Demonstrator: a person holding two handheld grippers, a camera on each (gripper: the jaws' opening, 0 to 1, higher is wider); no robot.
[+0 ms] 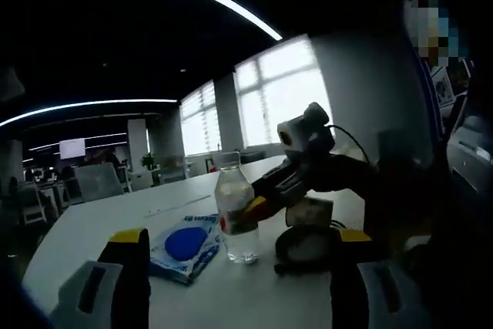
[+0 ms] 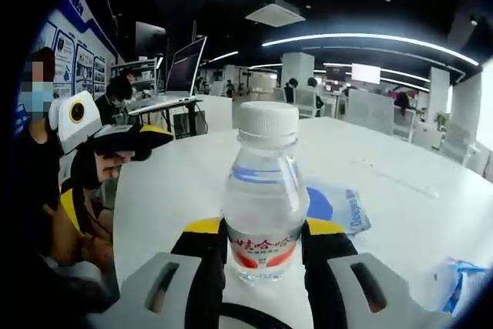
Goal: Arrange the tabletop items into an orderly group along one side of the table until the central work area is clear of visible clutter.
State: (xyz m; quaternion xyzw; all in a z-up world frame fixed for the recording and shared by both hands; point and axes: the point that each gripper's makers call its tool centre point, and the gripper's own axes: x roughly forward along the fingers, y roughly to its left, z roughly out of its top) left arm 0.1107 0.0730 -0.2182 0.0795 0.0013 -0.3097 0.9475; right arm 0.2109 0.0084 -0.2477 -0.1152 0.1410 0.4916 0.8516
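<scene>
A clear water bottle [image 2: 263,194] with a white cap stands upright on the white worktop [image 2: 385,182], pinched between the jaws of the right gripper [image 2: 263,246]. Just behind it lies a blue-and-white packet [image 1: 185,246], flat on the worktop. A dark round object [image 1: 306,246] sits beside the bottle. The left gripper [image 1: 239,267] hovers near with its jaws spread, holding nothing. Around them is an open office: bright windows [image 1: 285,94], ceiling light strips [image 2: 370,40], desks and chairs, and seated people further off.
</scene>
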